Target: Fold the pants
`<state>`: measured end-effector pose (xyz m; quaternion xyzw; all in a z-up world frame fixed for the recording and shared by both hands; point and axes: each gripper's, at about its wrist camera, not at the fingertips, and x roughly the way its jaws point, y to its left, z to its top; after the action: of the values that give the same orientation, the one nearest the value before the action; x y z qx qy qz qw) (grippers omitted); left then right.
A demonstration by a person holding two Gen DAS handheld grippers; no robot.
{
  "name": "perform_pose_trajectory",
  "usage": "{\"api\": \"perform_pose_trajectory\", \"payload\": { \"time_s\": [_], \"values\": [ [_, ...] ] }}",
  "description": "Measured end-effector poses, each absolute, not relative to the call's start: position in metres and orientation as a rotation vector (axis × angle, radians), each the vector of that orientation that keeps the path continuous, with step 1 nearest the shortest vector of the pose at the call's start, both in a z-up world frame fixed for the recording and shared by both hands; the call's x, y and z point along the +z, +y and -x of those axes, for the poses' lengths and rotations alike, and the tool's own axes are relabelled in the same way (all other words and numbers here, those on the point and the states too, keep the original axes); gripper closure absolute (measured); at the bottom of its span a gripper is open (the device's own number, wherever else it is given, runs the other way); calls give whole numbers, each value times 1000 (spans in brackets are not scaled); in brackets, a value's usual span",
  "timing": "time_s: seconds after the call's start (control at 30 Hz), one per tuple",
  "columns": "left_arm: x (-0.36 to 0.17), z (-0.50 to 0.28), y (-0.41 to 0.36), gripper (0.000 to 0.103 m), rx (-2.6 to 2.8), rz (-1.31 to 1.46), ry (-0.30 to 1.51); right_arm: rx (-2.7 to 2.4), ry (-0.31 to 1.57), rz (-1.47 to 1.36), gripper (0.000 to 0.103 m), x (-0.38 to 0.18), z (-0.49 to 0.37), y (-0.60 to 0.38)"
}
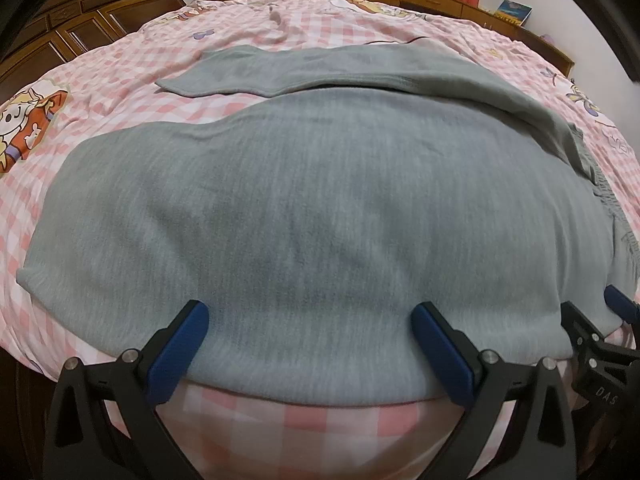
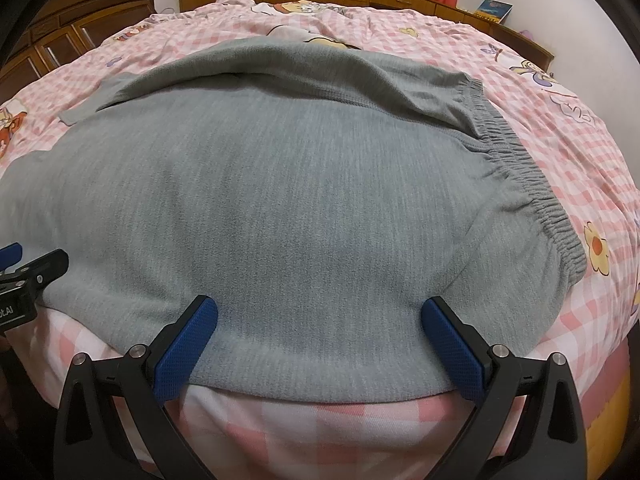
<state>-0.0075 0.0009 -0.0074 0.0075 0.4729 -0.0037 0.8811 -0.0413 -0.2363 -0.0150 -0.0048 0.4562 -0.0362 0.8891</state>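
pants (image 2: pixel 280 200) cut off at left edge

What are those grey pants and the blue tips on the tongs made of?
The grey pants look like soft matte knit, maybe fleece: fuzzy ribbed surface, gathered elastic waistband. The blue tips seem to be rubber or plastic; their dotted texture suggests grip pads.

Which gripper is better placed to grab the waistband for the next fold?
Right. The waistband lies near the right gripper; the left gripper sits further along the pants, toward the legs.
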Motion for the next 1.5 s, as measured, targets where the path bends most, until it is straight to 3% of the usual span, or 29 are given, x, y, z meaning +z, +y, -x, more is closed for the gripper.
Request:
{"api": "perform_pose_trajectory", "payload": {
  "time_s": [1.13,1.5],
  "values": [
    [-5,8,0,0,-18,-28,992,-66,933,10,0,-13,42,-234],
    [27,-13,23,0,-103,-77,998,156,982,-27,0,6,38,-257]
  ]
}}
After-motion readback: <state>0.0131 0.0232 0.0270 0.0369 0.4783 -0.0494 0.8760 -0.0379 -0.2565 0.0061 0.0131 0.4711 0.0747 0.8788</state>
